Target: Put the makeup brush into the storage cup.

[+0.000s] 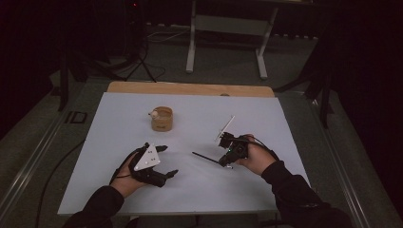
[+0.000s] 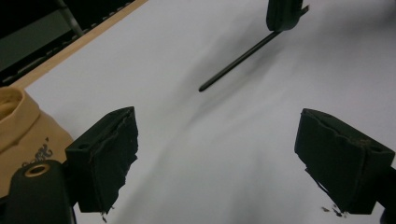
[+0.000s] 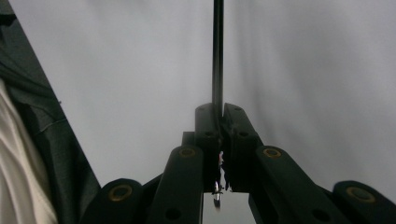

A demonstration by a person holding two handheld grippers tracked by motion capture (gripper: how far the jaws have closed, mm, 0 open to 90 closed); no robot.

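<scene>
Right hand-held gripper (image 1: pixel 223 159) pinches a black rod (image 1: pixel 205 157) over bare white table (image 1: pixel 199 190).

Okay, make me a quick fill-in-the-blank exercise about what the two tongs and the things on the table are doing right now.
1. The right tongs are shut on a thin black ____.
2. The left tongs hold nothing, and their jaws stand ____.
3. The small tan cup stands on the white sheet on the far side of the ____ tongs.
4. The rod points from the right tongs toward the person's ____ side.

Missing words: rod; open; left; left
</scene>
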